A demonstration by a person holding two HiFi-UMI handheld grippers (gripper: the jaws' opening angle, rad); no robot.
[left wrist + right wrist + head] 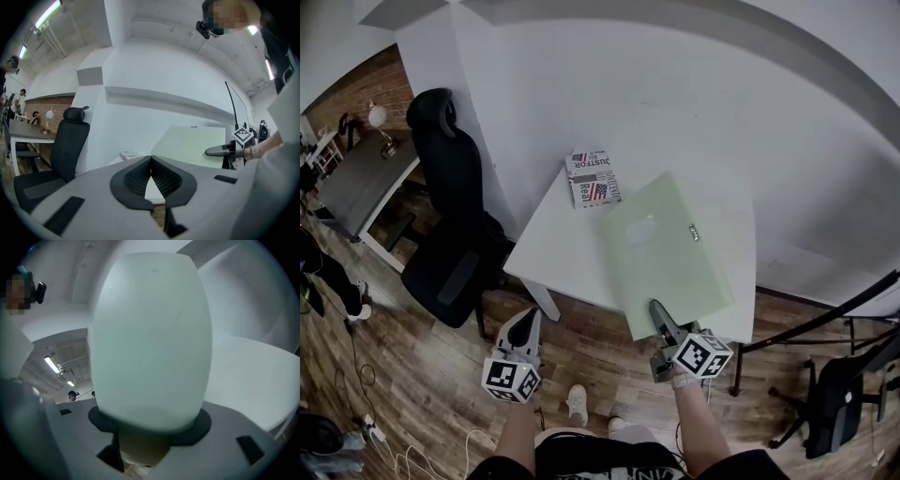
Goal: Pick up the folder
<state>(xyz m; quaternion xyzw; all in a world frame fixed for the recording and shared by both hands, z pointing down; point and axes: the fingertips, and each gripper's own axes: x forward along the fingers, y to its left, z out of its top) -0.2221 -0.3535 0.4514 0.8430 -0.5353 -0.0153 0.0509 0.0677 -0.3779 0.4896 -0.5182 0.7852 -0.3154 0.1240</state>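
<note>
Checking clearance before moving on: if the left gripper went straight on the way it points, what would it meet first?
Probably the near edge of the table, which shows just past the closed tips of the left gripper. Depth is unclear, so it might skim just over it.

Head view looks steeply down; both gripper views face the folder (675,262), level.

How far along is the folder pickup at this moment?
Done: the right gripper is shut on the near edge of the green folder. In hand: the folder looks raised above the white table, carried by that one grip. Left: little, perhaps lifting it fully clear. The left gripper is shut and empty, off the table's near side.
</note>
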